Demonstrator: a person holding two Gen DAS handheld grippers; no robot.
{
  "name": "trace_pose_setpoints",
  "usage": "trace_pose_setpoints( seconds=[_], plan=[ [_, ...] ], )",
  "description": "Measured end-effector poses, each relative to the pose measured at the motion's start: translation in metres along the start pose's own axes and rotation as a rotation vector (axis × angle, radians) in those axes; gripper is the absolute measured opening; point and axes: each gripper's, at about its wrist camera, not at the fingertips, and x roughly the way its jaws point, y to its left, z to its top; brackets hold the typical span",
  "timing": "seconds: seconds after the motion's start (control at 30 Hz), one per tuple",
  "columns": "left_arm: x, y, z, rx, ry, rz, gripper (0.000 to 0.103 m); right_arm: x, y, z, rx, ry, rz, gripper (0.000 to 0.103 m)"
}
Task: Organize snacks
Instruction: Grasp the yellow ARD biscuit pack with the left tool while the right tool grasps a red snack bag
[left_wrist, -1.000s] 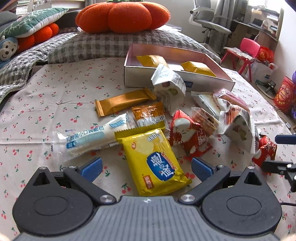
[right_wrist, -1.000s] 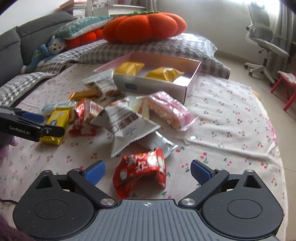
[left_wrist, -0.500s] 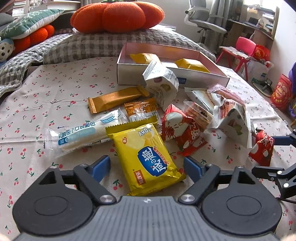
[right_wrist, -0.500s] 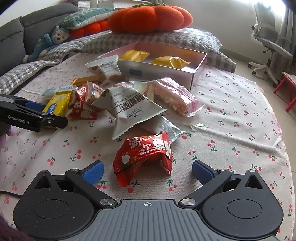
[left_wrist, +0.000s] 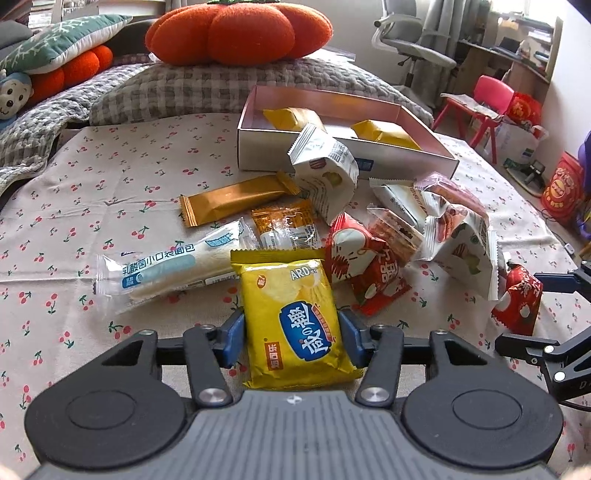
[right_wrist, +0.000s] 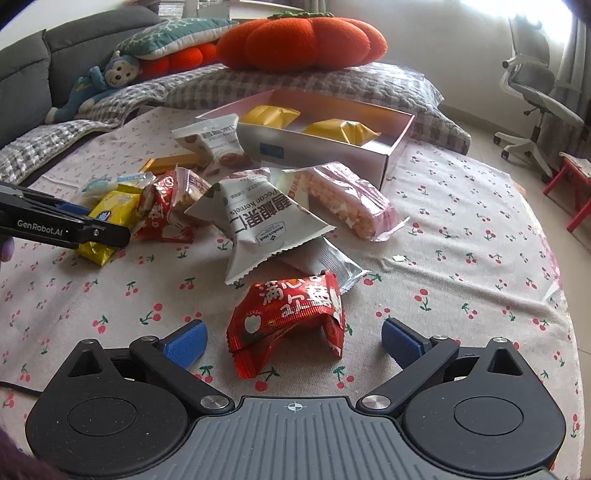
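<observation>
My left gripper (left_wrist: 291, 341) has just been closing, and its blue pads now press both sides of the yellow cracker packet (left_wrist: 291, 317) lying on the cherry-print cloth (left_wrist: 110, 177), short of the open box (left_wrist: 347, 158) behind the heap. To the right, my right gripper (right_wrist: 294, 341) hangs wide apart around the red snack pack (right_wrist: 288, 314), gripping nothing; the yellow packet looks ready to be lifted.

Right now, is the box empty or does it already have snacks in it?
Not empty. The open box holds two yellow packets; the rest of its floor looks bare, and the other snacks lie outside on the cloth.
</observation>
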Motion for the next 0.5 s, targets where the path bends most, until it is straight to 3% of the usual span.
trace_pose_setpoints(
  seconds=[0.13,0.23,0.3,0.5],
  plan=[
    [-0.0008,0.0003,0.0007,-0.005,0.005,-0.002,0.048,-0.0013,0.0021,0.0011,-0.012,-0.009,0.008,0.092],
    [-0.0013,0.0004,0.0009,-0.004,0.004,-0.002,0.047,-0.0018,0.0013,0.0030,-0.007,-0.012,0.014,0.079],
    [-0.0026,0.0002,0.0016,-0.003,0.001,-0.003,0.047,-0.0022,0.0005,0.0047,-0.002,-0.015,0.015,0.065],
    [-0.0074,-0.0016,0.0049,0.008,-0.008,-0.004,0.042,-0.0046,-0.0013,0.0067,0.002,-0.015,0.027,0.052]
  ],
)
